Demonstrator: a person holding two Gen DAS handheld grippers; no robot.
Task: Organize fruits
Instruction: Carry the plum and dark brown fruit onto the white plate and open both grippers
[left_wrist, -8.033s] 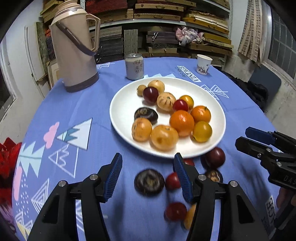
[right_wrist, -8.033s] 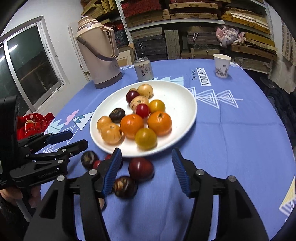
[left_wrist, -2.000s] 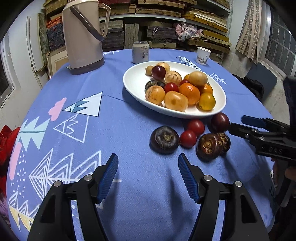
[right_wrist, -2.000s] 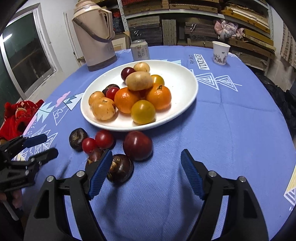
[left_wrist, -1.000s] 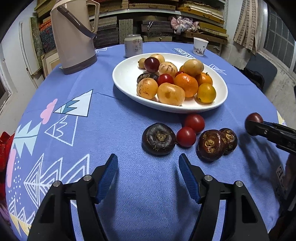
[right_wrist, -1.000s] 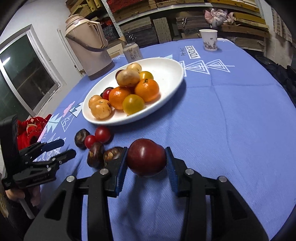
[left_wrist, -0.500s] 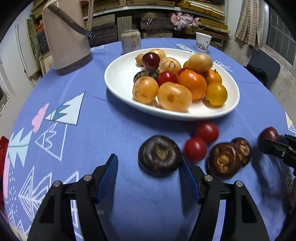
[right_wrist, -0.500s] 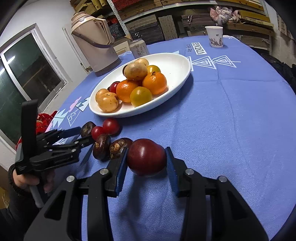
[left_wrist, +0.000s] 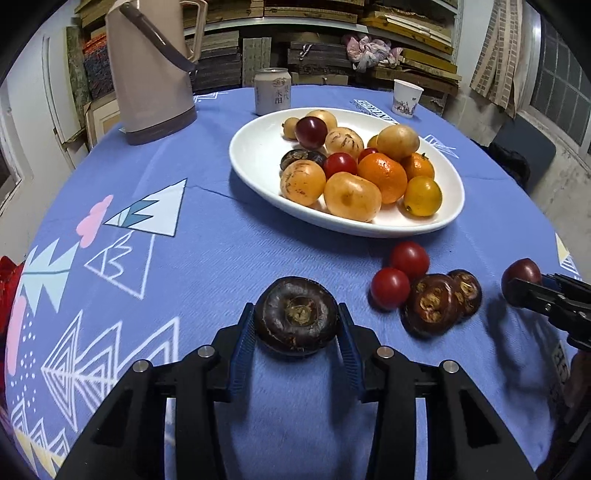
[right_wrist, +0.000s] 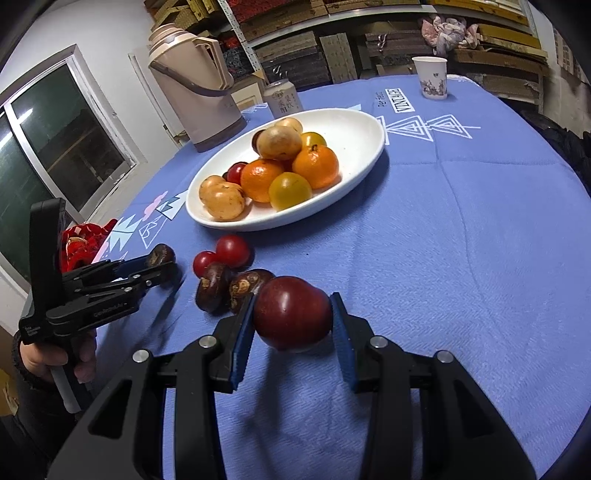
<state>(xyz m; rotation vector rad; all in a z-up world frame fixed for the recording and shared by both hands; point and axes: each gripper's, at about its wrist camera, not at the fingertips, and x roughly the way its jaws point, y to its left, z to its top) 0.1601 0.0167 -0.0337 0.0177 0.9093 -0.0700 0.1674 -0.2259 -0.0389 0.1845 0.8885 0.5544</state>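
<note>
Two fruits are held: the left tool (left_wrist: 295, 325) grips a dark water chestnut (left_wrist: 295, 319) across its flat sides; the right tool (right_wrist: 291, 325) pinches a smooth red plum (right_wrist: 291, 314). Chestnut likely firm; plum likely slippery and bruisable. Plate (left_wrist: 258, 177) lies ahead.

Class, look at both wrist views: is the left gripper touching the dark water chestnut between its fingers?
Touching. In the left wrist view, both blue fingers of the left gripper press against the sides of the dark water chestnut.

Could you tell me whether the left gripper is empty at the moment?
No, the left gripper is shut on a dark water chestnut, with a blue pad against each side of it.
</note>
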